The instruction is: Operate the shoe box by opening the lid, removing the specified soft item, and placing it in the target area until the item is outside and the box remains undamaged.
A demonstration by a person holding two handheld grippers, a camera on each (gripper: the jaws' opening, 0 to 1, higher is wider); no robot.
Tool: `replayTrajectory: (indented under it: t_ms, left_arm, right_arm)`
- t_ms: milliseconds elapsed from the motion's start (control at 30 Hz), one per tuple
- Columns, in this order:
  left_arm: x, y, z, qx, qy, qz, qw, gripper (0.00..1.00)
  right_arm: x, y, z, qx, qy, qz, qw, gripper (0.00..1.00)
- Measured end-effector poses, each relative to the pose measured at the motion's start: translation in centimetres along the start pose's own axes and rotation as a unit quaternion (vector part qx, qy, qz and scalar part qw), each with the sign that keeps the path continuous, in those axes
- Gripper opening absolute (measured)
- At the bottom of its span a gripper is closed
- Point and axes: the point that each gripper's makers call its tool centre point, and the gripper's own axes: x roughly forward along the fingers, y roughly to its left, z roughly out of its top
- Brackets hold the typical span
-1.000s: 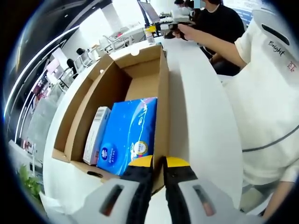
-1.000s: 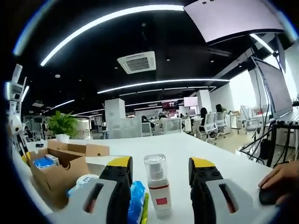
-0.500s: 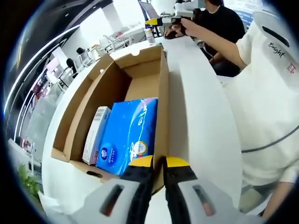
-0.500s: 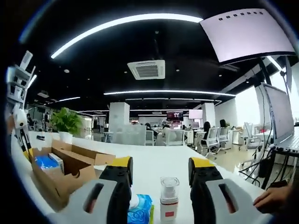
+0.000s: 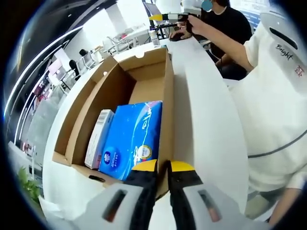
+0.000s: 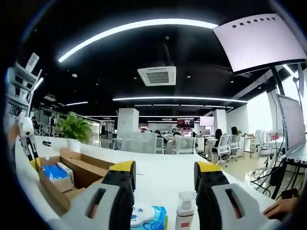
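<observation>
My right gripper (image 6: 164,178) rose, jaws spread; my left gripper (image 5: 162,168) stayed pinching the shoe box (image 5: 167,91) wall beside the tissue pack (image 5: 132,138).

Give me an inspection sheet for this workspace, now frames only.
Surface: white table, bare beside the box.
Job's things: shoe box open; blue soft pack and small white carton lie inside.
Clutter: spray bottle and blue wipes pack on the table.
Grippers: left gripper shut on the box's near wall; right gripper open, empty, raised.
Cables: nothing seen.
Surroundings: open office, potted plant, chairs, people seated.
</observation>
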Motion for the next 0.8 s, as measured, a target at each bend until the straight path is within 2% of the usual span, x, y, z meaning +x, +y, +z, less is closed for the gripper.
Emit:
replayTrajectory:
  t_ms: [67, 167, 200, 267, 333, 367, 400, 500, 800]
  left_arm:
    - [0.0, 0.0, 0.0, -0.001, -0.001, 0.000, 1.0000, 0.07]
    - [0.0, 0.0, 0.0, -0.001, -0.001, 0.000, 1.0000, 0.07]
    - [0.0, 0.0, 0.0, -0.001, -0.002, 0.001, 1.0000, 0.07]
    - [0.0, 0.0, 0.0, 0.001, -0.004, 0.001, 1.0000, 0.07]
    - [0.0, 0.0, 0.0, 0.000, -0.006, 0.000, 1.0000, 0.07]
    - [0.0, 0.0, 0.1, 0.000, -0.006, 0.000, 1.0000, 0.07]
    - [0.0, 0.0, 0.1, 0.000, -0.005, -0.001, 1.0000, 0.07]
    - [0.0, 0.0, 0.1, -0.001, -0.005, -0.001, 1.0000, 0.07]
    - [0.0, 0.1, 0.1, -0.006, -0.005, 0.002, 1.0000, 0.07]
  right_arm:
    - [0.4, 0.8, 0.1, -0.007, 0.007, 0.009, 0.9999, 0.50]
    - [1.0, 4.0, 1.2, -0.013, -0.001, 0.065, 0.9978, 0.46]
    - [1.2, 5.0, 1.5, -0.032, 0.003, 0.083, 0.9961, 0.44]
    - [1.5, 5.4, 2.2, -0.049, 0.003, 0.081, 0.9955, 0.45]
    - [1.6, 6.1, 3.0, -0.036, -0.007, 0.097, 0.9946, 0.46]
    - [1.5, 7.0, 3.1, -0.016, -0.005, 0.120, 0.9927, 0.48]
    - [1.5, 7.3, 2.8, -0.011, 0.005, 0.128, 0.9917, 0.49]
    - [1.6, 7.5, 2.6, -0.018, 0.012, 0.124, 0.9920, 0.50]
    - [2.0, 9.8, 2.5, -0.028, 0.020, 0.155, 0.9873, 0.48]
